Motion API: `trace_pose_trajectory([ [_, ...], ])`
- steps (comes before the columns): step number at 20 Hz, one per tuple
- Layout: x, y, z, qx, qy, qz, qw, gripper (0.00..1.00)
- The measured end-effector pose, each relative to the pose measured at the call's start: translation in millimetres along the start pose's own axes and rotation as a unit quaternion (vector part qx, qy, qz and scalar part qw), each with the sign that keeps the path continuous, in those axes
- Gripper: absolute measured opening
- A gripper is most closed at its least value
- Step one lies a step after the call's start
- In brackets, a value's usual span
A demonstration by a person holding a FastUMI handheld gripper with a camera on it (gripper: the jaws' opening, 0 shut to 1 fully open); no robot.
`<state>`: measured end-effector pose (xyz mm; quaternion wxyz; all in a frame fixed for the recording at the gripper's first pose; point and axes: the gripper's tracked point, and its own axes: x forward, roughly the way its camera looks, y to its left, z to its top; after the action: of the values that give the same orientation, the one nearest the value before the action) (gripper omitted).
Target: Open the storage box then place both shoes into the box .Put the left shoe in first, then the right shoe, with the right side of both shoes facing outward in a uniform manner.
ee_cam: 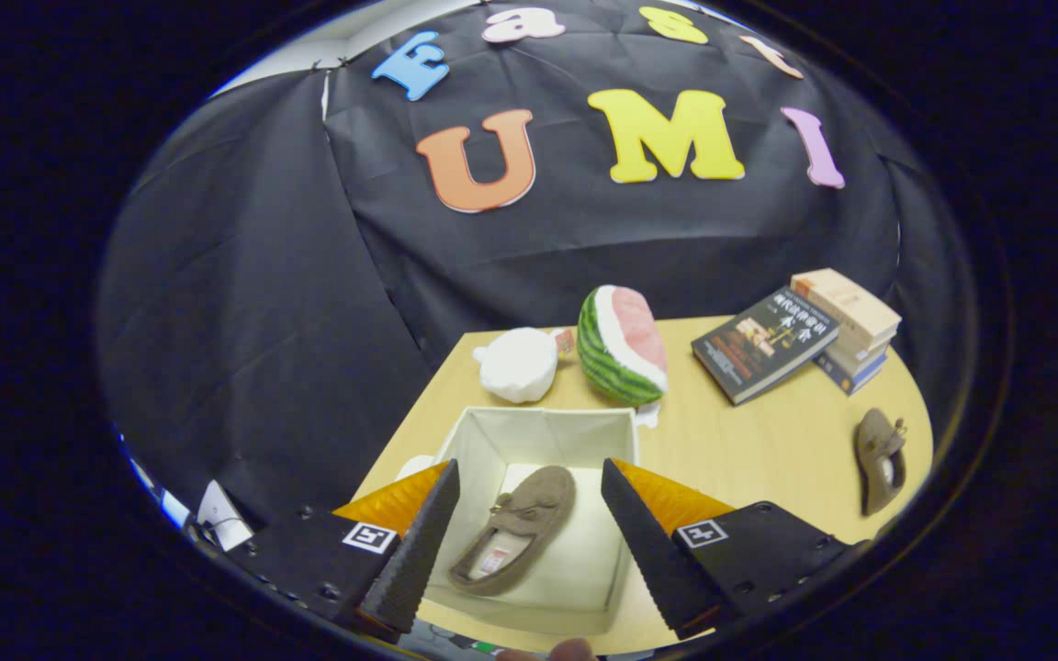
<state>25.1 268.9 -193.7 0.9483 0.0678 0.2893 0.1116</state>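
- One gripper hangs above the storage box, its fingers spread wide apart and holding nothing, touching nothing
- One shoe (a brown loafer) lies inside the open box, on the box floor, seen between the two fingers
- A second shoe lies on the tabletop, well apart from the box, off beyond the right finger
- Two shoes in all, one box
- Beyond the box sit one watermelon-slice plush and one white plush, near each other
- One dark book leans against a stack of books at the far side; how many are stacked I cannot tell
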Motion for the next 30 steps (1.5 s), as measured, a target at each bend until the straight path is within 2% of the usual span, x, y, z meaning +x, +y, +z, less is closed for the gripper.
trace_pose_trajectory([
  [4,-40,-67,15,-0.02,-0.029,-0.006,0.999,0.96],
  [9,-74,-189,21,-0.04,-0.05,-0.023,0.998,0.96],
  [18,-103,-378,0,-0.027,-0.04,-0.087,0.995,0.96],
  [24,-92,-465,-59,-0.002,0.016,-0.124,0.992,0.95],
  [30,-63,-512,-109,0.004,0.07,-0.139,0.988,0.96],
])
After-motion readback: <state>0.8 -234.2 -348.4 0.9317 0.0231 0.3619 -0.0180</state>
